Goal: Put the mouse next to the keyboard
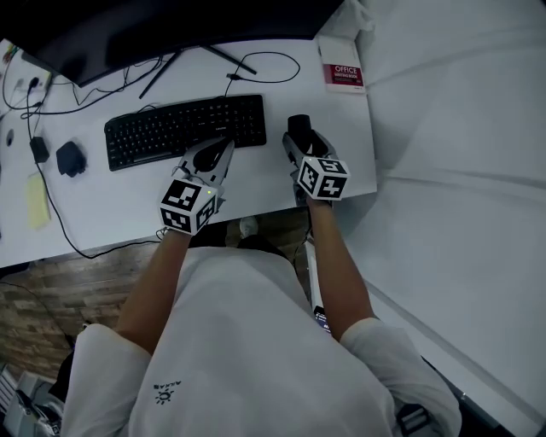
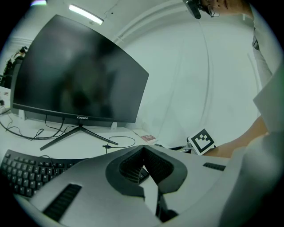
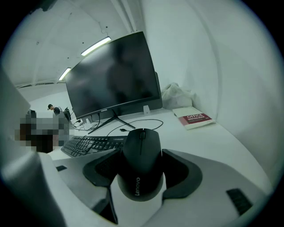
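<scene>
The right gripper point(image 1: 303, 147) grips the black mouse point(image 3: 142, 164) between its two jaws. The mouse is just right of the keyboard point(image 1: 183, 130), over the white table point(image 1: 281, 85). The left gripper point(image 2: 144, 153) is closed tight with nothing in it, near the keyboard's near edge.

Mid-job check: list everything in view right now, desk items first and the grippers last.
desk: one, white, under everything
monitor: one, black, screen dark, back of the desk
keyboard: one, black, middle of the desk
mouse: one, black, between the right gripper's fingers
booklet: one, red and white, far right corner of the desk
loose cable: one, black, behind the keyboard
adapter: one, black, left of the keyboard
yellow item: one, left edge, kind unclear
left gripper: one, grey, fingertips together, empty, at the keyboard's right end
right gripper: one, grey, gripping the mouse, right of the keyboard
</scene>
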A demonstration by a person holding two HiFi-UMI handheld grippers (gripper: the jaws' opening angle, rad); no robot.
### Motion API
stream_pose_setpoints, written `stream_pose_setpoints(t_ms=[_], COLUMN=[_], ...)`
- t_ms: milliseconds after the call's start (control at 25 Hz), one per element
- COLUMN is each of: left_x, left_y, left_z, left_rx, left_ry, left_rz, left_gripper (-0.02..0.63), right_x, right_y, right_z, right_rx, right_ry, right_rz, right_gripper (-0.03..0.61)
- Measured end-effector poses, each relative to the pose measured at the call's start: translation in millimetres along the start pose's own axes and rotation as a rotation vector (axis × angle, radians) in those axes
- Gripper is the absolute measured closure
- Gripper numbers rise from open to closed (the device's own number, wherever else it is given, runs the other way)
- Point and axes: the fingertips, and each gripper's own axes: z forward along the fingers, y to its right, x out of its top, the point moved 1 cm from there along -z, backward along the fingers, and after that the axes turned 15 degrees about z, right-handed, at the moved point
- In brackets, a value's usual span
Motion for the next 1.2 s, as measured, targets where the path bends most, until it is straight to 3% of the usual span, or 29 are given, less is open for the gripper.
stream_pose_setpoints(t_ms=[1200], left_x=[-22], left_y=[-25], left_z=[6], left_rx=[0.018], left_ry=[-0.044], left_rz=[-0.065], left_gripper=[0.603], right_x=[-23], right_y=[22], right_z=[55], right_rx=[-0.163], right_ry=[-0.169], right_rz=[-0.071], right_gripper=[0.276])
